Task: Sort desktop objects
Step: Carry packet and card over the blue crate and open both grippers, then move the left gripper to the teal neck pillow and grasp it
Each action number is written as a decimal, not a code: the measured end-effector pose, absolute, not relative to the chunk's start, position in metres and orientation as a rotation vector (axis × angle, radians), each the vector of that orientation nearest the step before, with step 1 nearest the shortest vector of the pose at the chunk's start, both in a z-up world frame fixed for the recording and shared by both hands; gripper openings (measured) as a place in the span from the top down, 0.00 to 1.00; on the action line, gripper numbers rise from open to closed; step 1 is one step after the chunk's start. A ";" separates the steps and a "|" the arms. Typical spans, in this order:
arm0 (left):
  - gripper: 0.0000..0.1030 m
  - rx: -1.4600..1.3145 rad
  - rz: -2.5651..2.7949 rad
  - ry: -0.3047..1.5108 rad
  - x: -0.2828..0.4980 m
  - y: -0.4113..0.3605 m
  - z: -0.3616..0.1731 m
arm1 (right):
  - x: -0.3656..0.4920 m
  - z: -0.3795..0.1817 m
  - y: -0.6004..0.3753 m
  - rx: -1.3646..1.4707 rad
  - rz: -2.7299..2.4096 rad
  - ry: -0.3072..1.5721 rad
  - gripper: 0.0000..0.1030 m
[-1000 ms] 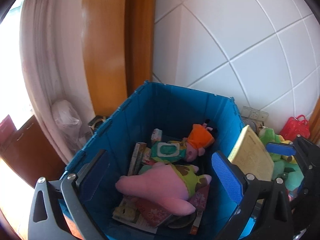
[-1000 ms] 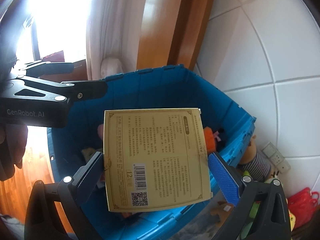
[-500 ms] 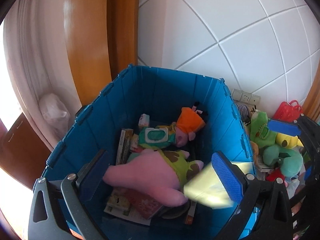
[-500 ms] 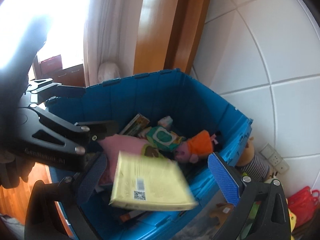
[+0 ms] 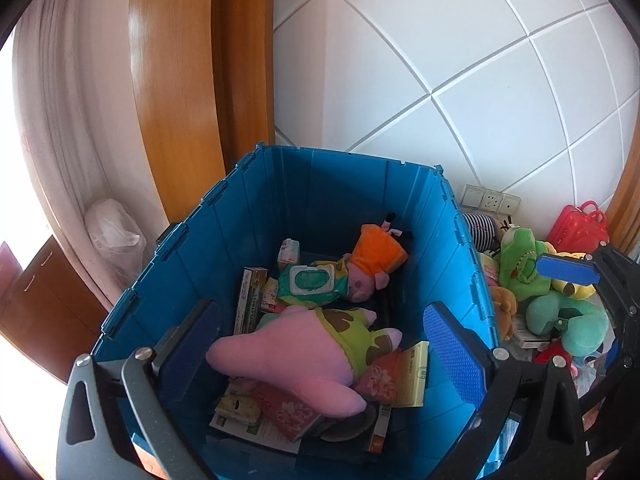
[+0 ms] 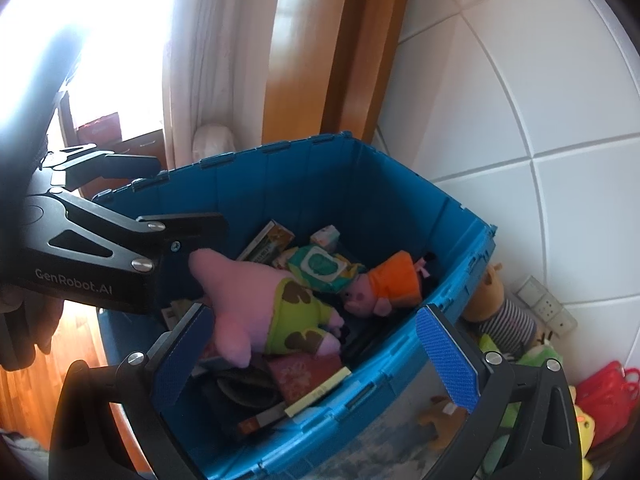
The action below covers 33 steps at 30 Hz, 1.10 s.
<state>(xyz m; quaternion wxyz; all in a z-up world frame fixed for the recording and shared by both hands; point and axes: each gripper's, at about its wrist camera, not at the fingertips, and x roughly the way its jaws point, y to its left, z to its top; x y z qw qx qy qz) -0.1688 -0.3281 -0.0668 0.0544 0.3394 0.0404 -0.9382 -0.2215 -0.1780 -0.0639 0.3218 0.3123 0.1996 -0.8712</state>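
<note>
White wall tiles back a blue crate (image 5: 256,216). Both hand-held grippers, left (image 5: 320,344) and right (image 6: 316,356), hover wide open and empty above it; the yellow booklet (image 5: 412,376) lies inside, right of the pink starfish plush (image 5: 288,356).

White tiled wall (image 5: 460,60), wooden frame (image 5: 176,92), sunlit curtain (image 6: 208,52).

I'm in a home — a lived-in room corner. White tiled wall (image 5: 460,80), wooden door frame (image 5: 188,100), pale curtain (image 5: 68,112) by a bright window, wall sockets (image 5: 491,201) low down, and soft toys (image 5: 532,272) heaped beside a blue storage bin (image 5: 256,216) — household clutter throughout.
</note>
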 end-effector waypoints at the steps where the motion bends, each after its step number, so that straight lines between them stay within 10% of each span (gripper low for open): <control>1: 0.00 1.024 -2.852 0.121 -0.167 -0.323 -0.065 | -0.220 -0.064 -0.174 0.820 -2.290 0.520 0.00; 33: 0.00 1.400 -3.113 -0.171 -0.197 0.103 -0.153 | -0.178 -0.201 0.366 1.386 -2.791 0.199 0.00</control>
